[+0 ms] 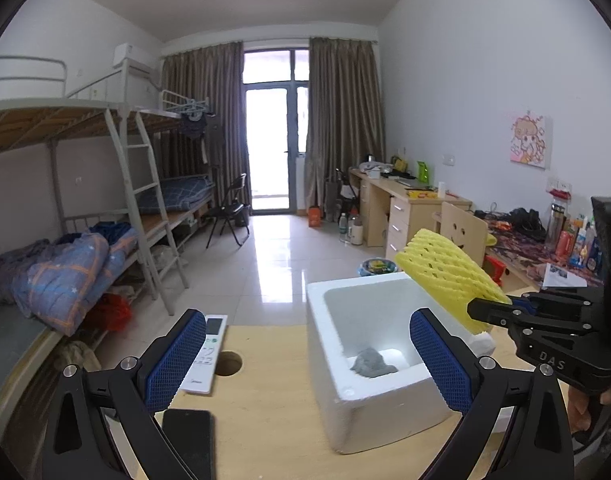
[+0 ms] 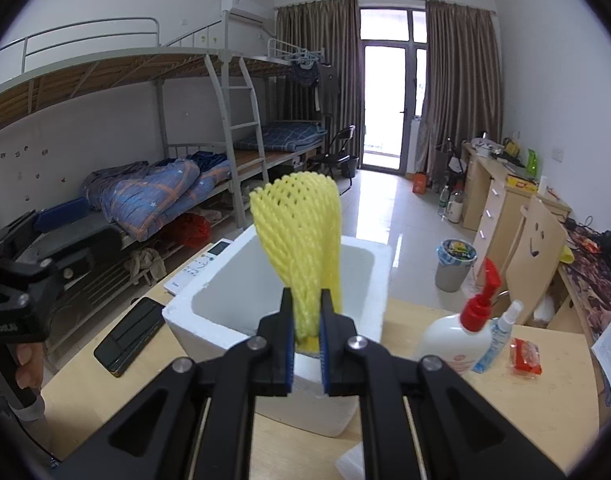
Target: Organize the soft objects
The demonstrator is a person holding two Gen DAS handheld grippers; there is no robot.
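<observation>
Since it is light, springy mesh, the yellow foam net [image 2: 301,236] is judged best pinched at its gathered lower end (as now). It stands upright above the white foam box [image 2: 209,308], its base clamped between the right gripper's [image 2: 307,344] shut jaws. Left gripper [image 1: 305,360] hangs wide open, empty, over the surface [image 1: 273,420].
</observation>
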